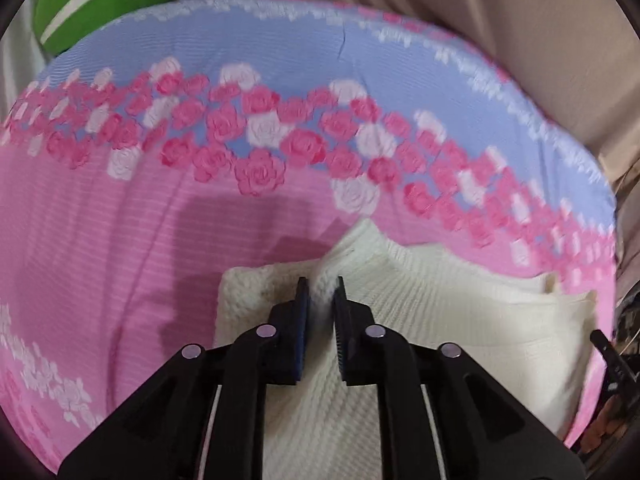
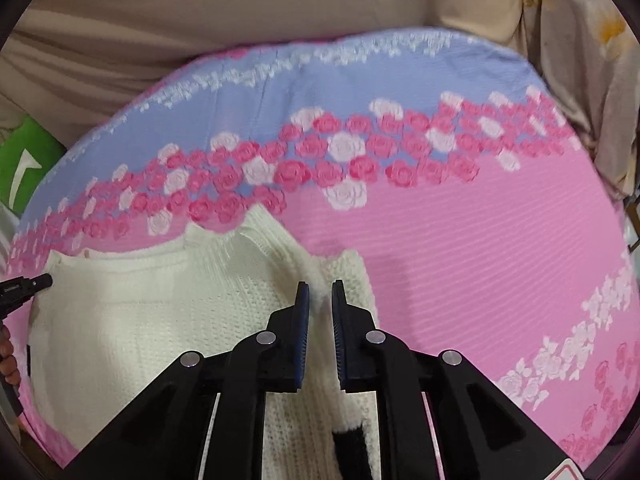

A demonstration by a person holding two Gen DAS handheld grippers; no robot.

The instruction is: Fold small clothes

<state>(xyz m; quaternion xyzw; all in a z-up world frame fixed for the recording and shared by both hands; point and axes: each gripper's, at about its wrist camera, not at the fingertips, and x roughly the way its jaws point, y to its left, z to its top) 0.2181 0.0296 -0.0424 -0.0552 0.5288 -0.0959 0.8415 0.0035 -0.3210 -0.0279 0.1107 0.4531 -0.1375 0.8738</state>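
A cream knitted sweater lies partly folded on a pink and blue rose-print sheet. My left gripper hovers over the sweater's left part. Its jaws stand a narrow gap apart, knit shows in the gap, and the pads do not seem to press on it. In the right wrist view the sweater fills the lower left. My right gripper is at the sweater's right edge, shut on a raised ridge of knit that runs up between its pads.
A green cushion lies at the far left edge of the sheet. Beige fabric backs the far side, and a stained cloth hangs at the right. Bare pink sheet stretches to the sweater's right. The other tool shows at the left edge.
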